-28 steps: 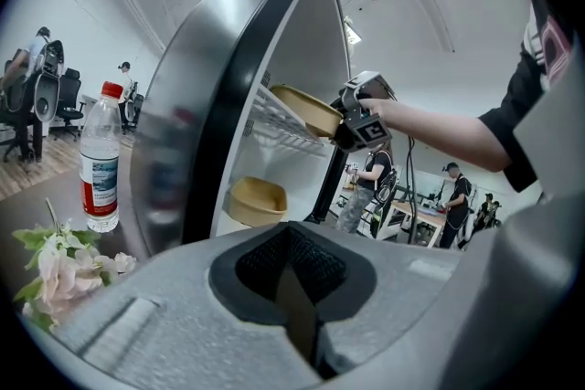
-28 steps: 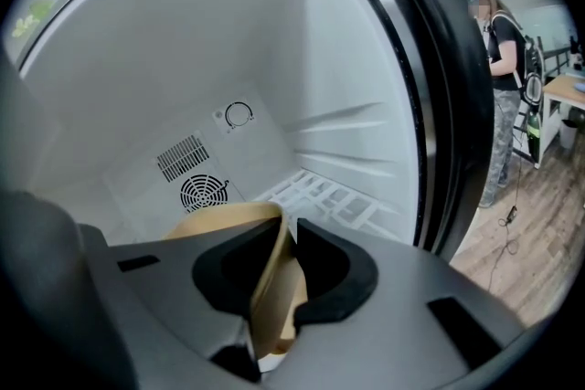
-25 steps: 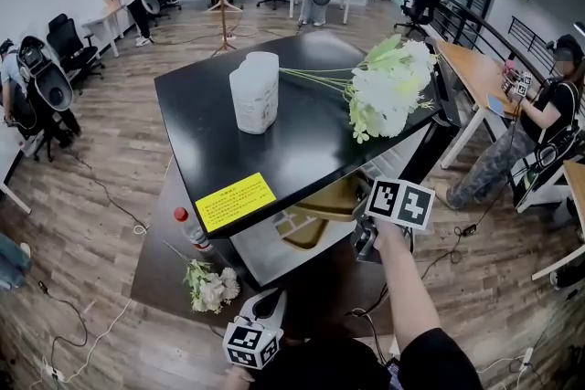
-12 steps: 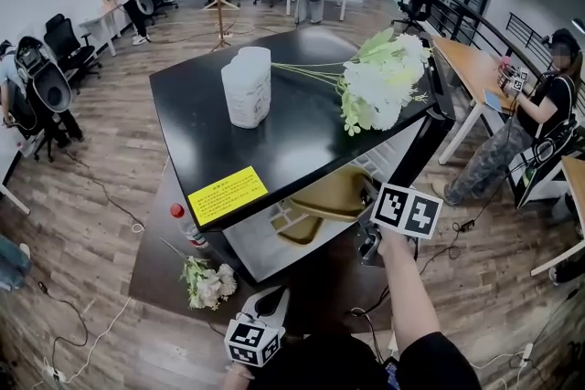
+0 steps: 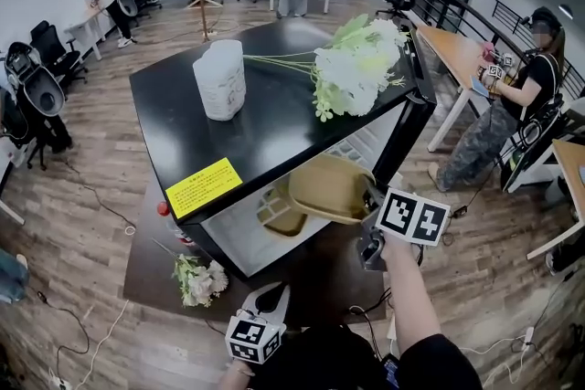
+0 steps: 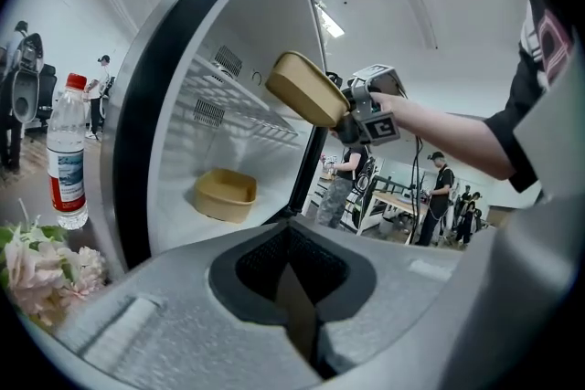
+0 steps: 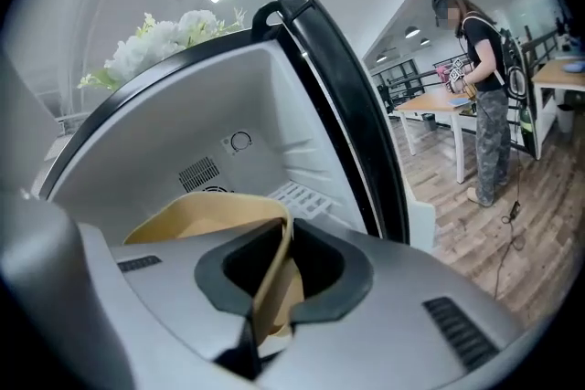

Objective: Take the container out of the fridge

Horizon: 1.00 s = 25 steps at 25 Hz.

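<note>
A tan plastic container [image 5: 327,187] hangs in front of the open fridge [image 5: 274,128], just outside its white compartment. My right gripper [image 5: 368,207] is shut on the container's rim [image 7: 274,256], and its jaws have just been closing a little tighter on it. The left gripper view shows this container [image 6: 306,91] tilted in the air, with my right gripper [image 6: 352,119] behind it. A second tan container [image 5: 279,216] [image 6: 224,195] rests on the fridge floor. My left gripper [image 5: 268,295] [image 6: 297,310] stays low in front of the fridge, shut on nothing.
On the black fridge top stand a white jug [image 5: 219,79] and a bunch of white flowers [image 5: 352,68]. A water bottle [image 6: 69,151] and more flowers [image 5: 196,280] sit on the dark platform at the left. A person [image 5: 512,114] stands by desks at the right.
The right gripper has drawn back from the fridge with the tan container, which now shows almost wholly outside the compartment. The left gripper has shifted slightly.
</note>
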### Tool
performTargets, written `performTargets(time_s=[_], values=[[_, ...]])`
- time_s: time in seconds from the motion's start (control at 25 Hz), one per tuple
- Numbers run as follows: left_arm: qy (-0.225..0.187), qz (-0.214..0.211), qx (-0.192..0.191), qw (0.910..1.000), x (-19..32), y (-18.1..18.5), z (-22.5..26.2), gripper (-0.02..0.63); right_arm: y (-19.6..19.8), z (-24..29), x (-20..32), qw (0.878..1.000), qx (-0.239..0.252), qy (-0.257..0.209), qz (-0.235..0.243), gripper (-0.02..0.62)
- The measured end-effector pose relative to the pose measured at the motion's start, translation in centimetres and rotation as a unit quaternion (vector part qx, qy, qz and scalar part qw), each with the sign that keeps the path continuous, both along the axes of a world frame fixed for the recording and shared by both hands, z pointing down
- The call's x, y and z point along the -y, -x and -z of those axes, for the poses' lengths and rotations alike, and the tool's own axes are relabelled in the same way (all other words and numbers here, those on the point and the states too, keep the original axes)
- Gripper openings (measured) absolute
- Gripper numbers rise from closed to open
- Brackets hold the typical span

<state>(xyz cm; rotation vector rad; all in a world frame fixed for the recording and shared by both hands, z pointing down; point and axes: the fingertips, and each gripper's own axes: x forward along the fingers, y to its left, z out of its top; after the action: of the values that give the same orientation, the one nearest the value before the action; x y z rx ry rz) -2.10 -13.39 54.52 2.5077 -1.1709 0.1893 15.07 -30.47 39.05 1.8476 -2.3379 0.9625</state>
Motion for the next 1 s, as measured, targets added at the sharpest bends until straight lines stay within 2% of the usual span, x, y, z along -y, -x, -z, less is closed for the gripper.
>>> performTargets(time_s=[0.32, 1.0], values=[[0.005, -0.009, 0.003, 0.9999, -0.6, -0.7, -0.5, 0.008, -2.3, -1.5, -2.7, 1.0, -0.023, 0.01, -0.014, 0.044], [0.01, -0.037, -0.005, 0.9992, -1.9, -2.7, -0.7, 0.008, -5.7, -5.1, -7.7, 0.997, -0.032, 0.039, -0.053, 0.04]])
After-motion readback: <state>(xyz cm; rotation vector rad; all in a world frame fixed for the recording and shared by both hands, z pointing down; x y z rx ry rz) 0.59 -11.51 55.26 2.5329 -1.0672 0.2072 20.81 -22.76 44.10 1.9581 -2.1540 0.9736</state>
